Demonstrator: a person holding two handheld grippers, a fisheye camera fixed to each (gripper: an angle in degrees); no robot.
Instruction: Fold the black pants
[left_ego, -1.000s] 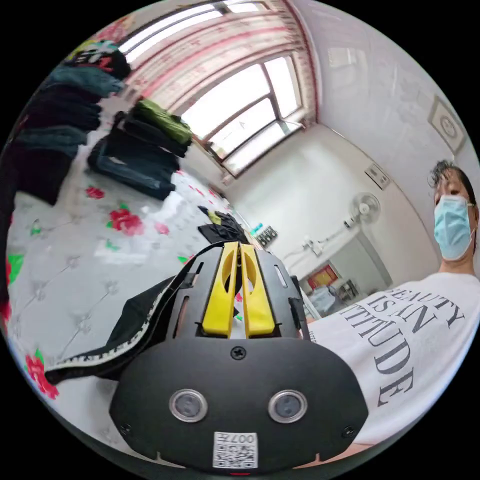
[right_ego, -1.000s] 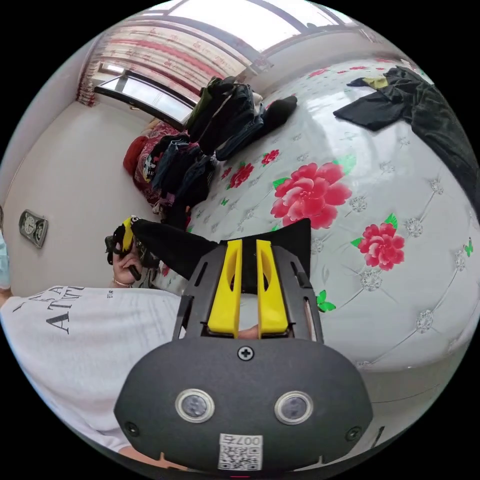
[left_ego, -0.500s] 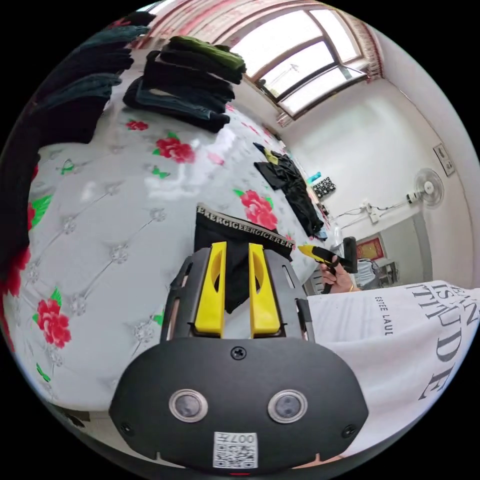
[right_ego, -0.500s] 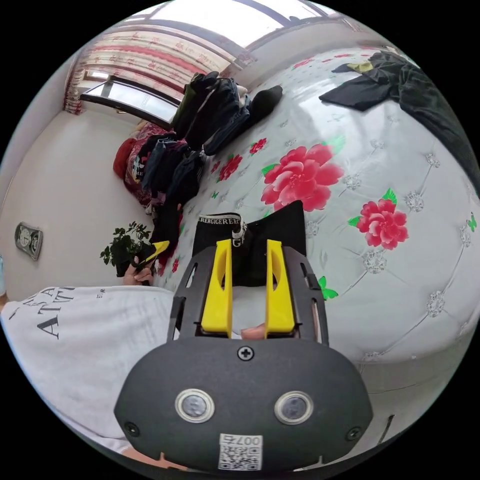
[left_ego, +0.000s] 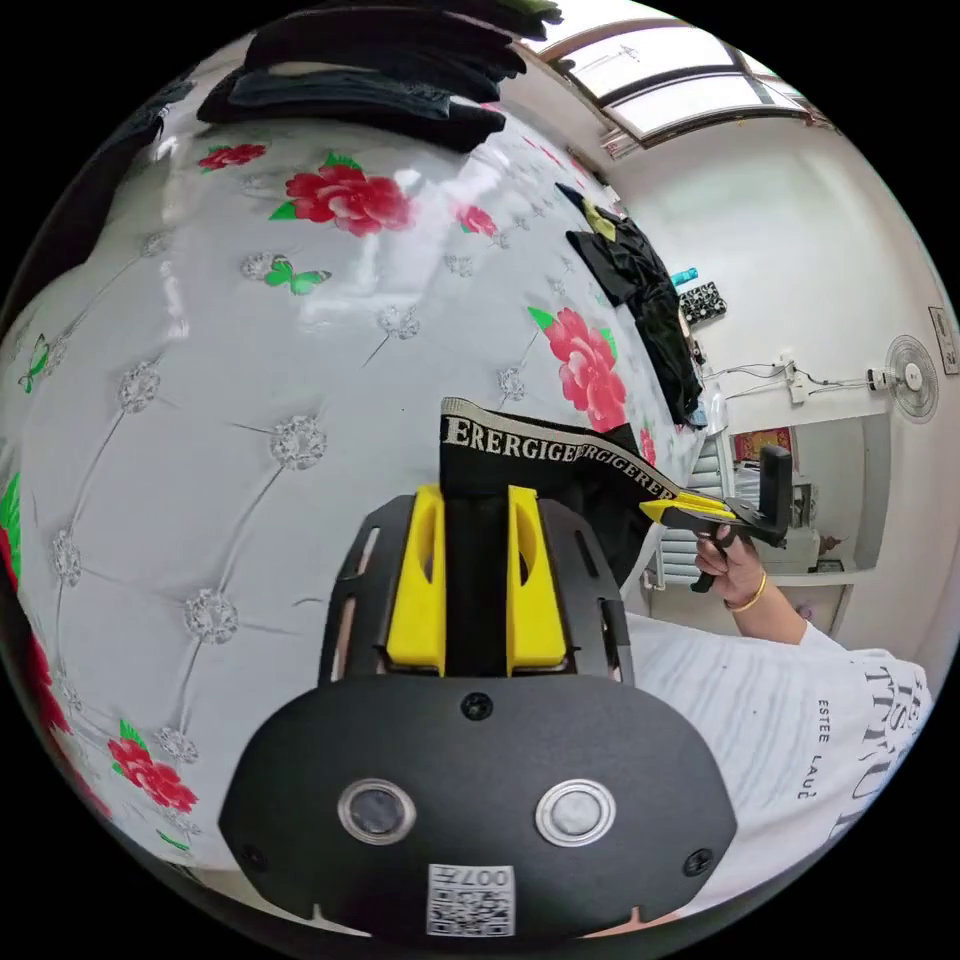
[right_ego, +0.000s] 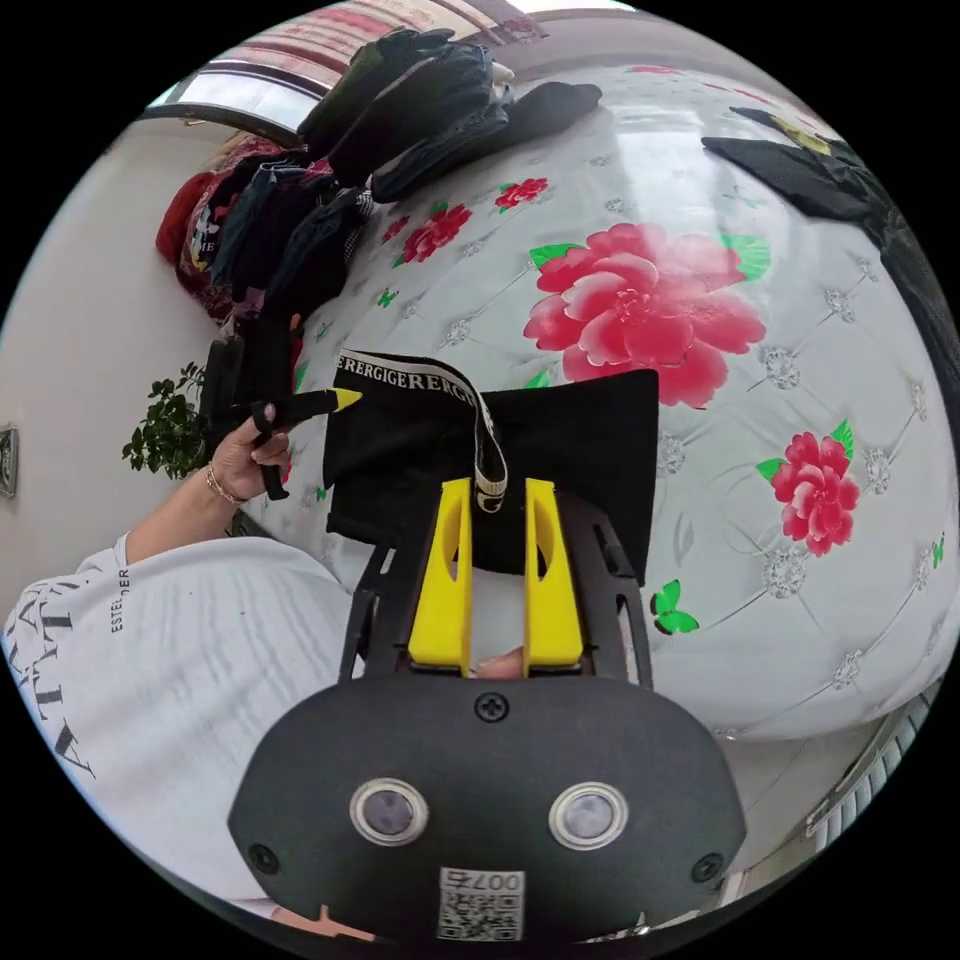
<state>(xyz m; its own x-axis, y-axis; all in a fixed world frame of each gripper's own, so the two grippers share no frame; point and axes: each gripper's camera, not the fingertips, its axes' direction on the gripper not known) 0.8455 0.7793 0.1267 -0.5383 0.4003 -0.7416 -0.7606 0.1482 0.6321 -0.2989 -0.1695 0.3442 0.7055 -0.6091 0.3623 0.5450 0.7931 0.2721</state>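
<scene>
On the glossy white tufted surface printed with red flowers (right_ego: 800, 330), we see the folded black pants with a lettered white waistband (right_ego: 560, 440) lying at its near edge. Our left gripper (left_ego: 476, 500) has its yellow jaws parted with black cloth between them, while our right gripper (right_ego: 497, 492) stands parted at the waistband. Stacked dark folded clothes (left_ego: 370, 75) sit at 12 o'clock in the left gripper view; a green potted plant (right_ego: 165, 435) by the white wall sits at 9 o'clock in the right gripper view.

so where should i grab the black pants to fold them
Grip the black pants by the lettered waistband, coming from the near edge: it is a firm band lying flat across the bed, with the garment's corners close by.
</scene>
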